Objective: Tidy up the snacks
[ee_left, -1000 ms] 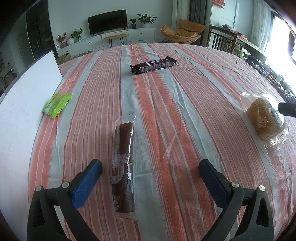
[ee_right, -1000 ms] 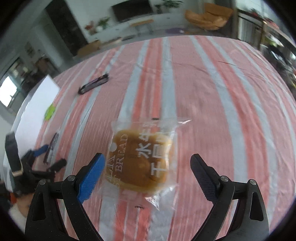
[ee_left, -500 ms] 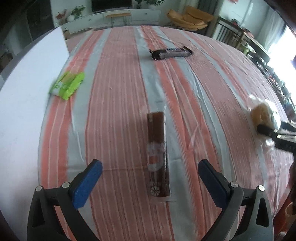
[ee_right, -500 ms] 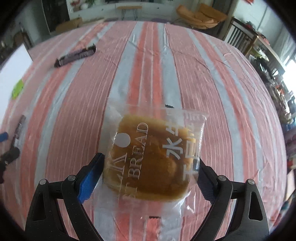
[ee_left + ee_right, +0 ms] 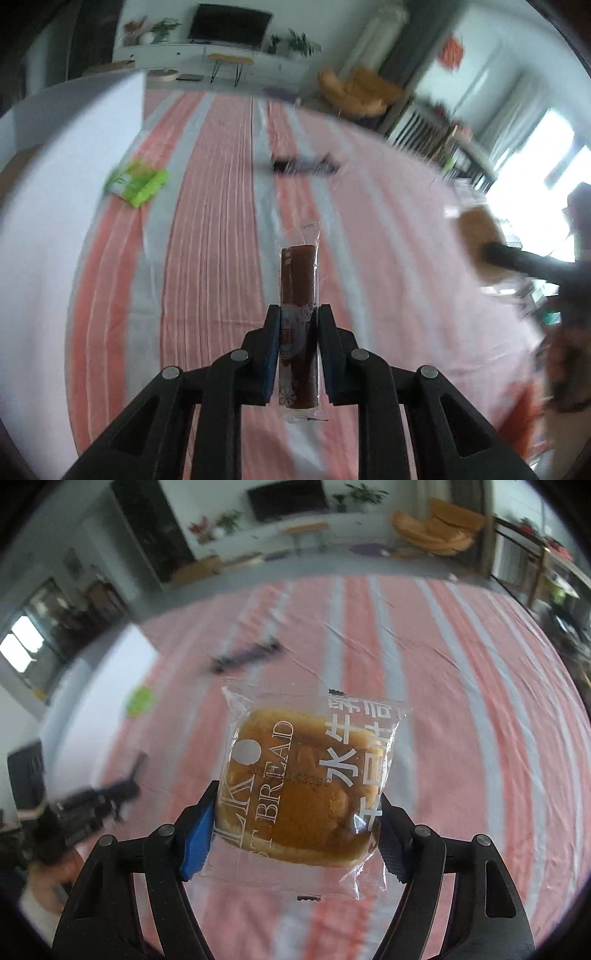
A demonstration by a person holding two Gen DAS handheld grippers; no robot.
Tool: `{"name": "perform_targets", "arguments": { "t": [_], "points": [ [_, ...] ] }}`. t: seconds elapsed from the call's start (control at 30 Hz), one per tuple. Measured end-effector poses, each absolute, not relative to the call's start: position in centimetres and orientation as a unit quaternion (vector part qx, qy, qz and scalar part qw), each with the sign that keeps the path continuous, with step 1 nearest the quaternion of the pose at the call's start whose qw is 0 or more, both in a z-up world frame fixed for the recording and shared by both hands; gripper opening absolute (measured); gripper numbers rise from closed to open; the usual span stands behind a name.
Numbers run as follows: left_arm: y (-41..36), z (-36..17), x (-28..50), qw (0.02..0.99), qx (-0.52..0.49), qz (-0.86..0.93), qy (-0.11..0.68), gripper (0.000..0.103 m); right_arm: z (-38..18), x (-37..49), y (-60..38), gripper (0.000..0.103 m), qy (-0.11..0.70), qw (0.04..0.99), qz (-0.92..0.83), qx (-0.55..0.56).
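over the striped cloth (image 5: 207, 258), left claw (image 5: 297, 314) clamping brown stick snack (image 5: 298, 280), right claw (image 5: 295, 805) closing on bread pack (image 5: 306, 782), far snacks blurred

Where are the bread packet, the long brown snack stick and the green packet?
bread packet (image 5: 306, 786): right wrist view, middle of the bun inside the clear wrapper.
long brown snack stick (image 5: 298, 280): left wrist view, bare upper part above the pads.
green packet (image 5: 137, 181): left wrist view, its middle.

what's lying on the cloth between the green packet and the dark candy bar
Nothing: in the left wrist view, only bare striped tablecloth runs between the green packet and the dark candy bar.
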State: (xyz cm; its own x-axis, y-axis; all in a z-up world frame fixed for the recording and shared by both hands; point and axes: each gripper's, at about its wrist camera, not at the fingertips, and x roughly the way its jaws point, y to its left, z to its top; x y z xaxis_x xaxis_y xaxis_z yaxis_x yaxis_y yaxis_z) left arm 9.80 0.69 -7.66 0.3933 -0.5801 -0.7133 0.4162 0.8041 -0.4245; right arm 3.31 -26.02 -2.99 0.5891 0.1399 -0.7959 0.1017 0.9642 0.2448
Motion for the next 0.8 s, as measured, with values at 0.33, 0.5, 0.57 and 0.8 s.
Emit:
{"name": "perform_targets", "arguments": {
  "t": [0.33,0.5,0.57,0.8],
  "points": [
    [17.4,3.9,6.4,0.909,-0.149,-0.185,0.342,0.020,6.0,12.7,-4.7,0.077,0.394,0.880,0.239,0.117],
    [25.3,2.3,7.3,0.928,-0.133,-0.030,0.347,0.081,5.1,14.7,5.3,0.089,0.404,0.860,0.299,0.084],
    [27.5,1.6,6.9,0.927,-0.149,0.004,0.344,0.083,4.7,14.6,6.4,0.089,0.404,0.856,0.311,0.087],
    [27.7,0.4,5.9,0.923,-0.185,-0.006,0.337,0.083,3.5,11.9,1.1,0.089,0.353,0.897,0.265,0.034]
  ]
}}
